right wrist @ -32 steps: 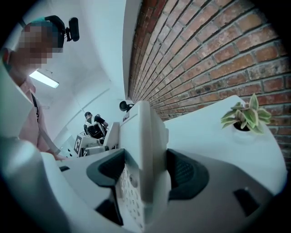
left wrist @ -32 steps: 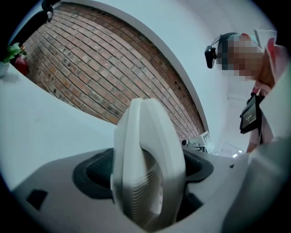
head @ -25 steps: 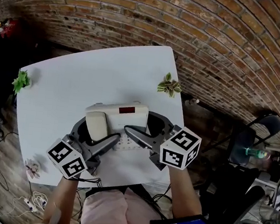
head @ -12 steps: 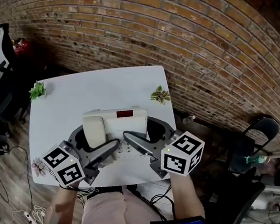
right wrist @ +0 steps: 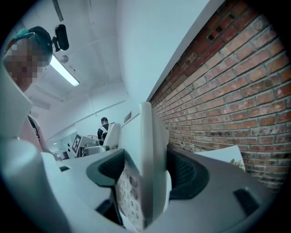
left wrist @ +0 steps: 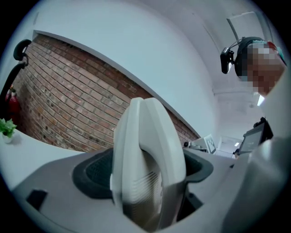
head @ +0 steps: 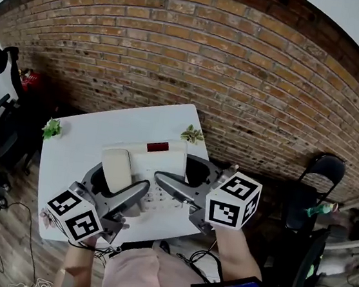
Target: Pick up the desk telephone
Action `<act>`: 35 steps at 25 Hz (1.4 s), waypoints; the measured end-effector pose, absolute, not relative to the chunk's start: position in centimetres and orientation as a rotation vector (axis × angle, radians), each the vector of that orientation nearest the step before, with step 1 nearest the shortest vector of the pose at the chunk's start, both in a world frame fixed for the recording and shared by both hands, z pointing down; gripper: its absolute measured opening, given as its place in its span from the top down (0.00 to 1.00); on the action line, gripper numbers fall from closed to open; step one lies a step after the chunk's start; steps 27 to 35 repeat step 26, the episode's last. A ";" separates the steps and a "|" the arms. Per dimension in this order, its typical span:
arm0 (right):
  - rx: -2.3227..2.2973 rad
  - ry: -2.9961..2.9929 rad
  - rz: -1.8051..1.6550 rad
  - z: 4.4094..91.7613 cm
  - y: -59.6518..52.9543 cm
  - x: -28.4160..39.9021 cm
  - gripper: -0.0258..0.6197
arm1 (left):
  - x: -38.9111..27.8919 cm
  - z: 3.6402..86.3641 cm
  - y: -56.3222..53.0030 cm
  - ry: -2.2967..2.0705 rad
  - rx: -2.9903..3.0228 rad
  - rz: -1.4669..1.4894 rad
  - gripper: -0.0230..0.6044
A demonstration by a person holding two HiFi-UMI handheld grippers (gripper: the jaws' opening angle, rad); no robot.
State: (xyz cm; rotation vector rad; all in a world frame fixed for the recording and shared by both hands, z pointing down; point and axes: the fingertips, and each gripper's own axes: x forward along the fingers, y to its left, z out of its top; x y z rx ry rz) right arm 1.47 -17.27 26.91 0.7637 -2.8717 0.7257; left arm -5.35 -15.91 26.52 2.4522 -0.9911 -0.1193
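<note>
The desk telephone (head: 164, 164) is higher above the table (head: 96, 133)

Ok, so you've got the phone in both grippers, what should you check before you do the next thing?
1. Left gripper shut on the desk telephone, at its handset end: ok.
2. Right gripper shut on the keypad end: ok.
3. Handset lying in its cradle, not slipping off: ok.
4. Corner plant and left-edge plant on the table apart from the phone: ok.
5. Anything dangling under the phone: cannot tell, its underside is hidden.
</note>
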 end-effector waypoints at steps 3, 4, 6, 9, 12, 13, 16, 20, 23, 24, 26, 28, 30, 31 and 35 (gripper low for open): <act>0.773 -2.892 0.684 25.8 -16.6 1.9 0.50 | -4.9 25.6 -15.3 -0.993 2.475 -0.136 0.25; 0.773 -2.897 0.674 25.6 -16.4 2.1 0.50 | -4.7 25.3 -15.1 -0.994 2.477 -0.140 0.25; 0.768 -2.902 0.667 25.2 -16.2 2.1 0.50 | -4.6 25.0 -14.8 -0.997 2.478 -0.143 0.25; 0.765 -2.901 0.676 25.0 -16.0 2.0 0.50 | -4.8 24.8 -14.6 -1.002 2.475 -0.141 0.25; 0.766 -2.900 0.675 24.8 -15.9 2.1 0.50 | -4.7 24.6 -14.5 -1.003 2.468 -0.145 0.25; 0.765 -2.900 0.671 24.8 -15.9 2.1 0.50 | -4.7 24.6 -14.5 -1.003 2.464 -0.148 0.25; 0.764 -2.891 0.660 24.9 -16.0 2.3 0.50 | -4.5 24.8 -14.5 -1.006 2.450 -0.152 0.25; 0.760 -2.890 0.660 25.0 -16.2 2.3 0.50 | -4.5 25.0 -14.7 -1.015 2.448 -0.142 0.25; 0.755 -2.892 0.663 25.2 -16.2 2.3 0.50 | -4.5 25.2 -14.7 -1.019 2.445 -0.137 0.25; 0.754 -2.893 0.662 25.2 -16.2 2.3 0.50 | -4.5 25.2 -14.7 -1.020 2.445 -0.137 0.25; 0.754 -2.892 0.659 25.2 -16.2 2.3 0.50 | -4.4 25.2 -14.7 -1.022 2.443 -0.137 0.25; 0.754 -2.892 0.659 25.2 -16.2 2.3 0.50 | -4.4 25.2 -14.7 -1.022 2.443 -0.137 0.25; 0.754 -2.892 0.659 25.2 -16.2 2.3 0.50 | -4.4 25.2 -14.7 -1.022 2.443 -0.137 0.25; 0.754 -2.892 0.659 25.2 -16.2 2.3 0.50 | -4.4 25.2 -14.7 -1.022 2.443 -0.137 0.25; 0.754 -2.892 0.659 25.2 -16.2 2.3 0.50 | -4.4 25.2 -14.7 -1.022 2.443 -0.137 0.25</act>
